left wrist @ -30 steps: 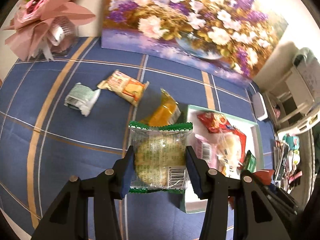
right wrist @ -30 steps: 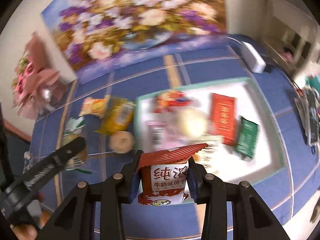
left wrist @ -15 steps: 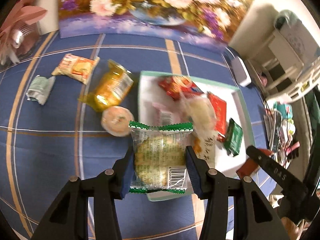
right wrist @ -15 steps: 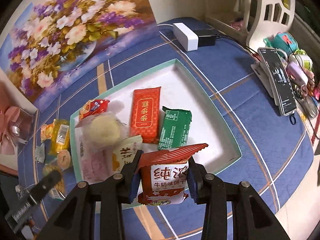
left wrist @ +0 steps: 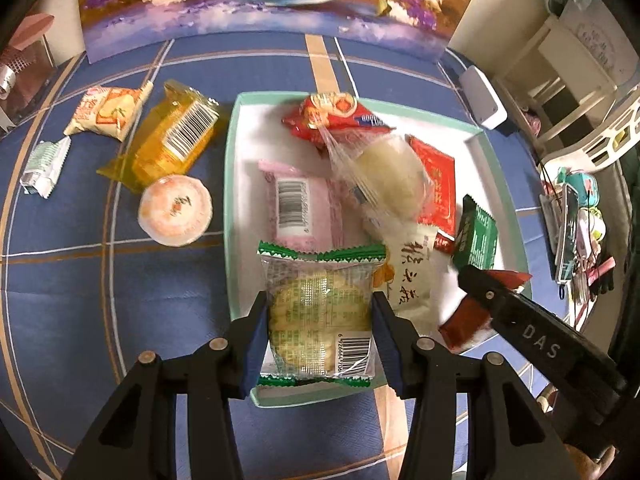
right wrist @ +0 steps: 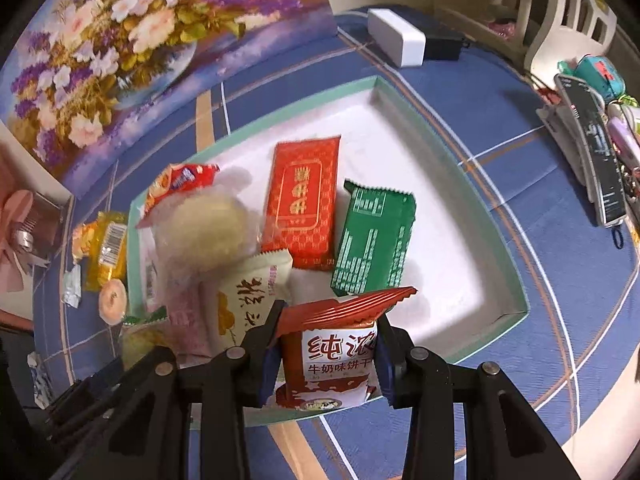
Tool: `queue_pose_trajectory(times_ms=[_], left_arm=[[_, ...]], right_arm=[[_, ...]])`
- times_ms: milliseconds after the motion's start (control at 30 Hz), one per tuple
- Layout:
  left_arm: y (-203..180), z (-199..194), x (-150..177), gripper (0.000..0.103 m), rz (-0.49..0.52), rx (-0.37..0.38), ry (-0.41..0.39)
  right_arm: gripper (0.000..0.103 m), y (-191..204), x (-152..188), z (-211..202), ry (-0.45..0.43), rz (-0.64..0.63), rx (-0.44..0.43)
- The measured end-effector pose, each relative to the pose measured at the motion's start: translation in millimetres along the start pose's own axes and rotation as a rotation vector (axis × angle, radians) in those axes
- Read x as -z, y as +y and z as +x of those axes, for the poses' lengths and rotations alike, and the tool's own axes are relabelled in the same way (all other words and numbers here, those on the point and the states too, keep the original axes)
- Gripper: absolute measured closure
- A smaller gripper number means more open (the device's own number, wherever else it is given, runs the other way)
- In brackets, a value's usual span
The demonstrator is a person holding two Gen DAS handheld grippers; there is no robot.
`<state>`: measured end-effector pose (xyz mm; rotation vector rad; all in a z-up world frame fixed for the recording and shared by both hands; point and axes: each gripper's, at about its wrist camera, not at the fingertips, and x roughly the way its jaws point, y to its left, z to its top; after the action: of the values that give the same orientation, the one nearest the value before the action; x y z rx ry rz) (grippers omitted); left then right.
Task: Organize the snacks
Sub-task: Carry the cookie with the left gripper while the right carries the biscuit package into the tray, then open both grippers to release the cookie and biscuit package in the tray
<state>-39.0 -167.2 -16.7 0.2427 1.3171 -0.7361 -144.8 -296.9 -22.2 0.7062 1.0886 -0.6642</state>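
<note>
My left gripper (left wrist: pixel 320 320) is shut on a clear, green-edged cracker packet (left wrist: pixel 320 308), held over the near left corner of the mint-rimmed white tray (left wrist: pixel 230 200). My right gripper (right wrist: pixel 326 350) is shut on a red milk biscuit packet (right wrist: pixel 332 360) above the tray's near edge (right wrist: pixel 516 312). In the left wrist view the right gripper's arm (left wrist: pixel 532 332) shows at lower right with that red packet (left wrist: pixel 468 320). Several snacks lie in the tray: a pink packet (left wrist: pixel 296 208), a round pale cake (left wrist: pixel 392 184), a red packet (right wrist: pixel 304 200) and a green one (right wrist: pixel 372 240).
Left of the tray on the blue checked cloth lie a yellow packet (left wrist: pixel 172 140), a round peach jelly cup (left wrist: pixel 175 210), a cream cracker packet (left wrist: pixel 106 112) and a silver-green wrapper (left wrist: pixel 42 166). A flower painting (right wrist: pixel 120 40) stands behind. A white box (right wrist: pixel 396 42) and phones (right wrist: pixel 596 148) sit right.
Both grippers carried their packets down over the tray. The left one swung right from the loose snacks on the cloth to the tray's near left corner; the right one settled at the near edge.
</note>
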Motion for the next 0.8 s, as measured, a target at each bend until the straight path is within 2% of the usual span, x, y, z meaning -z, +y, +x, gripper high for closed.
queue_pose_trajectory(times_ms=[300, 367, 433, 500, 567, 700, 800], left_arm=[[-6.9, 8.4, -0.1, 0.051, -0.001, -0.012, 0.04], [-3.8, 5.7, -0.2, 0.051, -0.01, -0.012, 0.036], [-1.2, 1.0, -1.4, 0.049, -0.018, -0.011, 0.028], [2.3, -5.4, -2.4, 0.046, -0.024, -0.015, 0.014], [7.2, -12.3, -4.8, 0.045, -0.033, -0.015, -0.003], [19.0, -22.0, -8.0, 0.043, -0.069, -0.026, -0.028], [30.6, -27.9, -9.5, 0.03, -0.097, -0.069, -0.052]], right_arm=[[0.057, 2.5, 0.3, 5.8, 0.013, -0.018, 0.014], [0.052, 3.9, -0.5, 5.1, 0.009, -0.022, 0.012], [0.039, 5.7, -1.6, 3.4, 0.0, -0.027, 0.021], [0.032, 6.6, -2.6, 0.7, -0.012, -0.033, 0.029], [0.03, 6.9, -3.6, -1.6, -0.022, -0.036, 0.035], [0.016, 11.1, -4.4, 0.1, -0.025, -0.053, 0.049], [0.01, 14.8, -2.0, -0.4, -0.027, -0.074, 0.053]])
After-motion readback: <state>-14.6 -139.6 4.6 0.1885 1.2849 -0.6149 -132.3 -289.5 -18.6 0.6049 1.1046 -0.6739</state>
